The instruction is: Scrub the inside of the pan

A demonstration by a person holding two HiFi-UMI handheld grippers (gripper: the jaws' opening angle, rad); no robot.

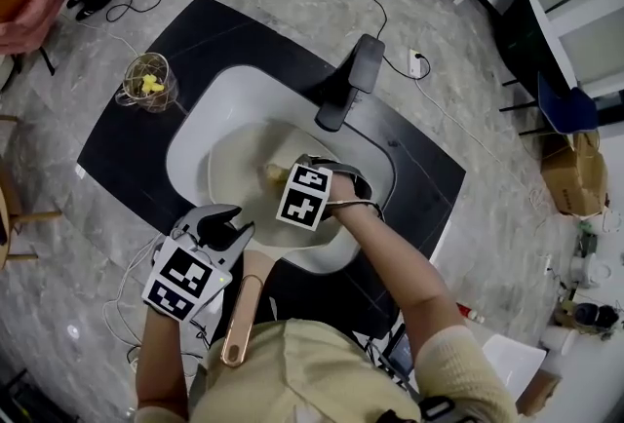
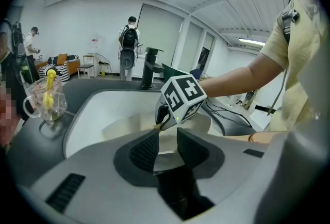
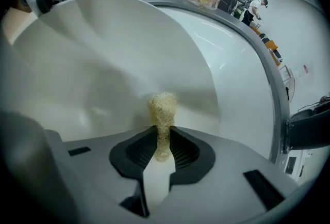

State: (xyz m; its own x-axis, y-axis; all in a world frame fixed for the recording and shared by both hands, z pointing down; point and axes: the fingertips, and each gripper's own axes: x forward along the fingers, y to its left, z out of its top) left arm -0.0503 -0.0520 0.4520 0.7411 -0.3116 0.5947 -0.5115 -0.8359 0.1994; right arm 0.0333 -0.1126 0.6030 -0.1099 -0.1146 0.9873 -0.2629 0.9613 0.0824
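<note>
Reaching down into the white sink [image 1: 191, 140], the right gripper [image 3: 163, 138] pinches a coarse, fibrous yellow scrubber [image 3: 162, 110] against the smooth cream pan [image 1: 232, 161] lying there; the left gripper [image 2: 165, 144] narrowly clamps its copper-toned handle [image 1: 240, 322].

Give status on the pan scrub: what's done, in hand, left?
Done: pan in the sink, left gripper clamped on its rim, right gripper shut on the sponge. In hand: sponge tip against the pan's inner wall. Left: unclear; the wall shows no suds or grime to judge by.
</note>
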